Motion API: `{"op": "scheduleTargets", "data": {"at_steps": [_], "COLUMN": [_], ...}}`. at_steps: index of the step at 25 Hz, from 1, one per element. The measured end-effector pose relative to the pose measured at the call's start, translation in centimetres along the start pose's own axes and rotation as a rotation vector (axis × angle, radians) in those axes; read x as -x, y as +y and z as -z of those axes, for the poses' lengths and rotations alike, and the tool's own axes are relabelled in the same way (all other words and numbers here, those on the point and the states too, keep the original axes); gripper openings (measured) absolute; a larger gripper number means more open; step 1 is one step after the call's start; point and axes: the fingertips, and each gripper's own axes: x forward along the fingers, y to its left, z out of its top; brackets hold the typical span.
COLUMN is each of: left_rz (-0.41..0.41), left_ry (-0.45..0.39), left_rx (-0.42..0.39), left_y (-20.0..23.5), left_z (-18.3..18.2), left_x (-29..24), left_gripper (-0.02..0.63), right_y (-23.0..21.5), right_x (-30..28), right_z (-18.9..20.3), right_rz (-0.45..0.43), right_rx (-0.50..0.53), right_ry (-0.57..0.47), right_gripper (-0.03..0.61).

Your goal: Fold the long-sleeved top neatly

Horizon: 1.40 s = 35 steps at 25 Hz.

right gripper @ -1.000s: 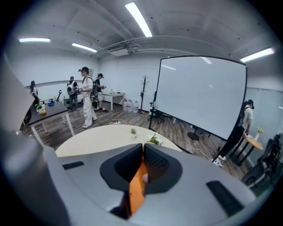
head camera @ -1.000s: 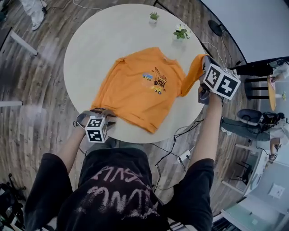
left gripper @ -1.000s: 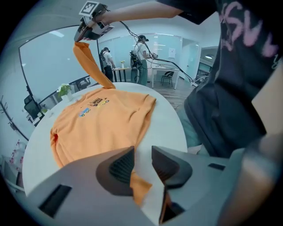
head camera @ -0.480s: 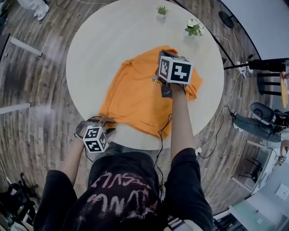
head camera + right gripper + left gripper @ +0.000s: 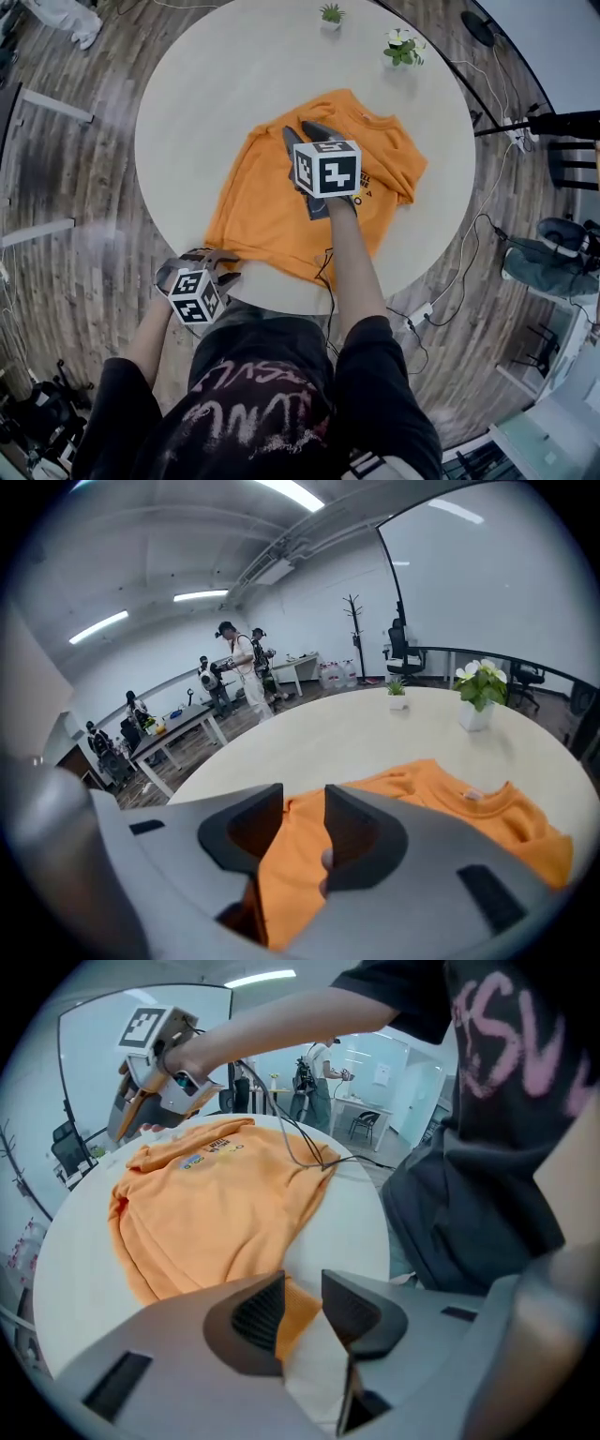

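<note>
**Head view.** The orange top (image 5: 267, 206) lies flat on the round table (image 5: 187, 103). Its collar points to the far edge and its hem is at the near edge, so the long axis runs far to near, slanting slightly left. I see the right gripper (image 5: 302, 131) over the chest and the left gripper (image 5: 225, 265) at the near edge, by the hem's left corner. Two potted plants (image 5: 401, 47) stand at the far edge. The floor (image 5: 75, 216) is wood plank, with cables (image 5: 469, 272) lying on it.

**Left gripper view.** This view shows what the head view cannot. The jaws are partly open and the hem corner lies in the gap beside one pad, with bare table beside the other. Nothing is pinched.

**Right gripper view.** The jaws have just been opening and now stand apart. Orange cloth shows in the gap, not pressed. Only this view shows the room: people (image 5: 239, 658) by desks (image 5: 178, 728) and a coat stand (image 5: 356, 621).
</note>
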Motion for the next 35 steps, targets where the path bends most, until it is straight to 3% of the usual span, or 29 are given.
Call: {"op": "scheduleTargets", "data": {"at_steps": [5,13,18,23,25,28,31,35], "left_rz": [-0.029,-0.205,-0.300,-0.317,-0.319,-0.309,-0.308,-0.267], "left_ry": [-0.086,-0.243,-0.259,-0.249,-0.291,-0.372,-0.337,-0.206], "left_rx": [0.056,0.107,0.106,0.100,0.176,0.367,0.446,0.425], "left_y": [2.5,13.8,21.1,26.7,29.2,33.3,36.1,36.9], "left_z": [-2.0,-7.7,-11.2,-15.4,-17.2,-19.5,-20.6,-20.6], "left_x": [2.8,9.0,9.3,6.5,4.8,2.2,-0.9,-4.7], "left_gripper": [0.133,0.120,0.106,0.106,0.111,0.120,0.132,0.155], "right_y": [-3.3,-12.4,-16.7,-19.9,-20.9,-22.5,-24.0,-25.5], "right_x": [4.5,12.7,15.7,17.9,18.7,19.5,20.2,20.9], "right_z": [3.1,5.6,7.8,9.4,10.2,11.7,13.0,14.0], "right_rz": [0.047,0.232,0.284,0.307,0.312,0.323,0.331,0.336], "right_rx": [0.071,0.048,0.070,0.082,0.079,0.077,0.063,0.044], "right_ry": [0.018,-0.013,0.033,0.063,0.076,0.100,0.115,0.114], "right_gripper": [0.143,0.006,0.006,0.006,0.006,0.006,0.006,0.008]}}
